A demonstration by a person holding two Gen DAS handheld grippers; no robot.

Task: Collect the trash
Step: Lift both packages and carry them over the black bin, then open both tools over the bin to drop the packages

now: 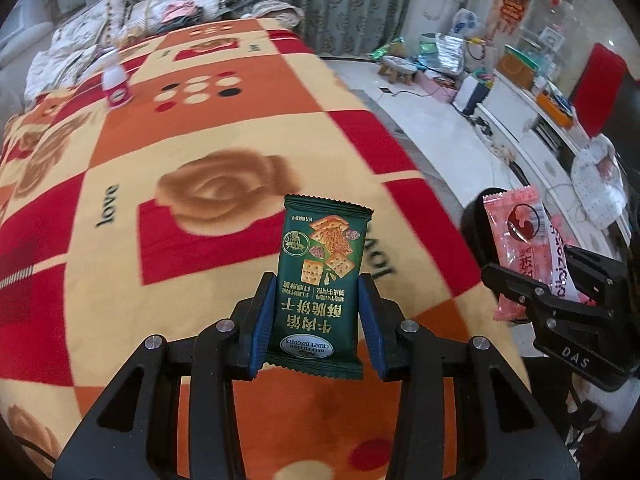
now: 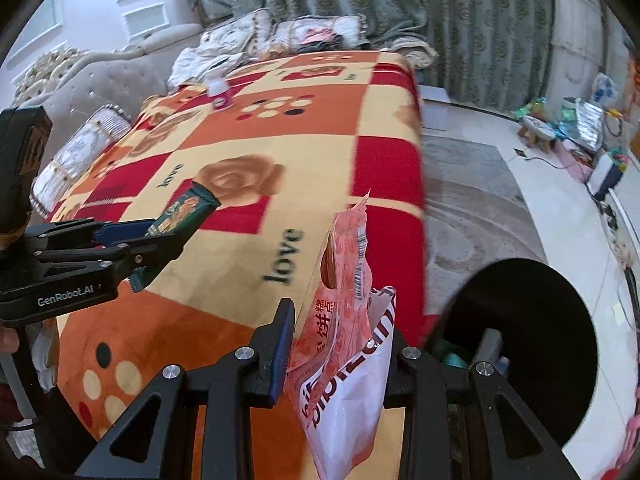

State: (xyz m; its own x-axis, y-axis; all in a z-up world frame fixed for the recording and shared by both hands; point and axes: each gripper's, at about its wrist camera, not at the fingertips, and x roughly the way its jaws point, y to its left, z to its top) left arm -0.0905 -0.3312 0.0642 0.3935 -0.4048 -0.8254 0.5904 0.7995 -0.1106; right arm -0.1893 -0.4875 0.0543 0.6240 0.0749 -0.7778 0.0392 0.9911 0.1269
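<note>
A green biscuit packet (image 1: 320, 248) stands upright between the blue pads of my left gripper (image 1: 317, 284), which is shut on it above the patterned blanket (image 1: 224, 128). My right gripper (image 2: 340, 320) is shut on a crumpled pink wrapper (image 2: 344, 248) bunched with a white wrapper (image 2: 348, 400). In the left wrist view the right gripper (image 1: 532, 268) hangs at the right with the pink wrapper (image 1: 516, 232). In the right wrist view the left gripper (image 2: 176, 236) is at the left, holding the green packet (image 2: 188, 210). A black bin (image 2: 540, 280) stands open on the floor just right of the right gripper.
A small white and pink bottle (image 1: 115, 82) stands far back on the blanket, also in the right wrist view as the bottle (image 2: 219, 94). Pillows (image 1: 176, 8) lie by the curtain. Beyond the bed edge is a grey rug (image 2: 472, 208), and clutter lines the far wall (image 1: 440, 52).
</note>
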